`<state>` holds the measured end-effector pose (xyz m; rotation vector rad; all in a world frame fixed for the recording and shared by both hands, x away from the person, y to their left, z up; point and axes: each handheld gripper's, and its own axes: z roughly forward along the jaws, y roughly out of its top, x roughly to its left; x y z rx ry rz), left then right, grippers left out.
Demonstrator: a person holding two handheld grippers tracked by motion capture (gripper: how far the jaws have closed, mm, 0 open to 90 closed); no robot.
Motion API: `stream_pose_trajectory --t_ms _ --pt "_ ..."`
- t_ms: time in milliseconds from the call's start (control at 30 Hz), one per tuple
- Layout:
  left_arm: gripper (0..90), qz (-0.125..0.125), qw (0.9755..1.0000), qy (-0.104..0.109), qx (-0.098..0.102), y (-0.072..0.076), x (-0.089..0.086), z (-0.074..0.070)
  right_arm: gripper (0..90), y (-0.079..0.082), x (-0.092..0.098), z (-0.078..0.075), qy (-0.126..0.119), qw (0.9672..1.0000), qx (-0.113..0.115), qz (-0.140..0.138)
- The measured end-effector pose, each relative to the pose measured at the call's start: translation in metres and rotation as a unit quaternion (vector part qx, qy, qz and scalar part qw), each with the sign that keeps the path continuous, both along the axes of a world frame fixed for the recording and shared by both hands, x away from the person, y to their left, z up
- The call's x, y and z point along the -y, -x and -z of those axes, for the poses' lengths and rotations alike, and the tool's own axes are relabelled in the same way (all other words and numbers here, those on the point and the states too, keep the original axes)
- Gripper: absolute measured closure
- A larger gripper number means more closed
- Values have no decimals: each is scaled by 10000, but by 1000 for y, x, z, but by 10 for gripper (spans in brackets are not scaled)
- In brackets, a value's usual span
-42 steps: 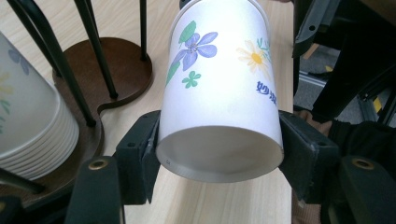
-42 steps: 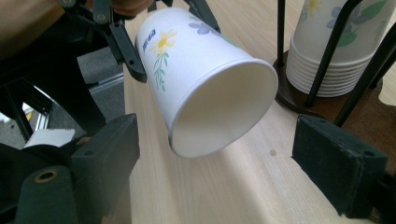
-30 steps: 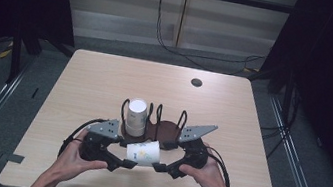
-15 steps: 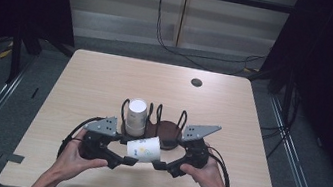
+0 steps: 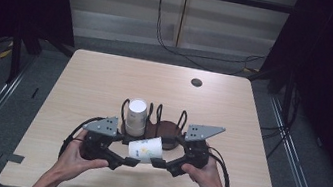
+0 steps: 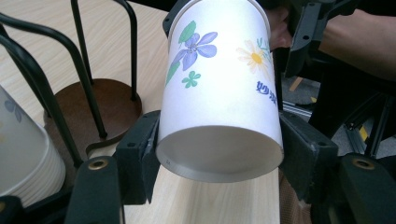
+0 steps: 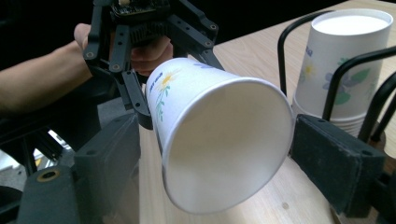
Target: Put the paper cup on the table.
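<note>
On the wooden table (image 5: 106, 79), near edge, my left gripper (image 5: 129, 160) and right gripper (image 5: 158, 163) meet around a flowered paper cup (image 5: 145, 149) lying sideways between them. My left jaws clamp its bottom end; my right jaws straddle its open rim, and I cannot tell whether they press it.

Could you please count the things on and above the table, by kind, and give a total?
Loose paper cup: 1
Stack of paper cups: 1
Wire cup rack: 1
Grippers: 2 (left gripper, right gripper)
Dark round disc: 1
Total: 6
</note>
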<state>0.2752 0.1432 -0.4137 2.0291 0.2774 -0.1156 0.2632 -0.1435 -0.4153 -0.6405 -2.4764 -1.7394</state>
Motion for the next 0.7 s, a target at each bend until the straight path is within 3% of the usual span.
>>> stream_pose_trajectory --t_ms 700 --pt "365 170 9996 228 -84 2 1 -5 211 0 -2 1 -276 9994 -38 -181"
